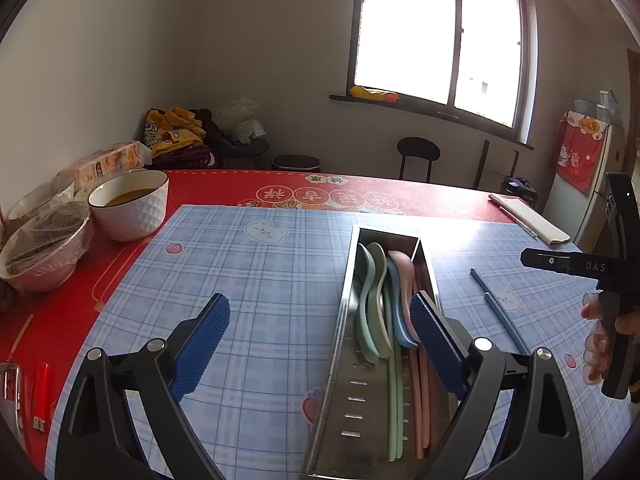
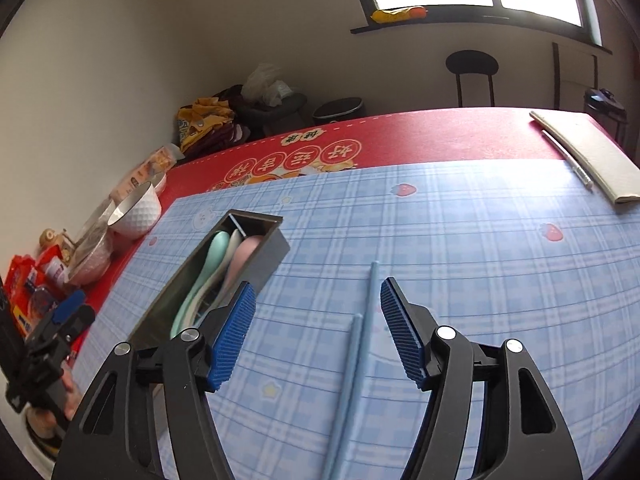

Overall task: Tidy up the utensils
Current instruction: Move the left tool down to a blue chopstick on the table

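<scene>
Jaws of both the right gripper (image 2: 318,332) and left gripper (image 1: 320,344) are being held open and empty, the right straddling two blue chopsticks (image 2: 362,344) lying beside the utensil holder (image 2: 256,264), apparently for pickup.

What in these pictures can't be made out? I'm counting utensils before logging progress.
- Metal utensil box: near end cut off by the left wrist view's bottom edge; a pad hides some handles.
- Blue chopsticks: near ends run off the right wrist view's bottom edge.
</scene>
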Motion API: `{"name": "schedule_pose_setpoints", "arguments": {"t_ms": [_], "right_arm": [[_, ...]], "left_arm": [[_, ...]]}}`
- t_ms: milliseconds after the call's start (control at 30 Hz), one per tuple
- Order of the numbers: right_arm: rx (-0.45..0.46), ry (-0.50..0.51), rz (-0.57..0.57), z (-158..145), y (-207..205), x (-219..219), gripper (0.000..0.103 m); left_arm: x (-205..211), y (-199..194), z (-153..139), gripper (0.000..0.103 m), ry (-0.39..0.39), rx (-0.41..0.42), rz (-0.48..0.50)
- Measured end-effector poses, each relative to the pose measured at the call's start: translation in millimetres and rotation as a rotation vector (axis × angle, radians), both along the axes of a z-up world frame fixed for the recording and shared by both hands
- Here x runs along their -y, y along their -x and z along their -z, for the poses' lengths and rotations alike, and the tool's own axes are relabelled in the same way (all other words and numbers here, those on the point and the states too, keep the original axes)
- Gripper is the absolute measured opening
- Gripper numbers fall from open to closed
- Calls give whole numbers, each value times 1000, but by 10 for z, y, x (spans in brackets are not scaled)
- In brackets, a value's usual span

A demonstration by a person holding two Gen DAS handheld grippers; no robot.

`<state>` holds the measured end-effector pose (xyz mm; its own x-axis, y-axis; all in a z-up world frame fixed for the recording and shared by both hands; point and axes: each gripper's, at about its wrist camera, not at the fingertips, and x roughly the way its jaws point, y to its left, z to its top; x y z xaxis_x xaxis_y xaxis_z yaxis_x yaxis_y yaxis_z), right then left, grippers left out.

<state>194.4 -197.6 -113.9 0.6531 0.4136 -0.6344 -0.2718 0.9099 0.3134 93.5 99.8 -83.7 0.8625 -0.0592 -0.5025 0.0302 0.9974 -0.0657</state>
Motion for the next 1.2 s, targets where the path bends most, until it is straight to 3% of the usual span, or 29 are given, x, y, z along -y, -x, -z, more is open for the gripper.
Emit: {"name": "schedule_pose_setpoints", "arguments": {"t_ms": [233, 400, 467, 500, 667, 733, 867, 1200], "right_arm": [[59, -26, 12, 16, 71, 483, 72], [78, -129, 34, 119, 73, 741, 72], [80, -175, 39, 190, 74, 822, 72], [78, -188, 41, 224, 71, 860, 72], [58, -215, 40, 270, 76, 942, 72], [44, -230, 35, 283, 73, 943, 72], [42, -206, 23, 276, 111, 872, 72], [52, -257, 71, 251, 151, 1016, 72]], "left_arm": [[750, 94, -214, 88, -34, -21, 59], [1464, 62, -96, 84, -96, -88, 145], [1673, -25, 27, 65, -112, -145, 167], [1744, -82, 97, 62, -107, -180, 175], [1858, -432, 433, 27, -8, -360, 190], [1867, -538, 524, 22, 28, -411, 184], [1908, -606, 603, 21, 67, -451, 192], [1947, -629, 751, 18, 67, -499, 196]]}}
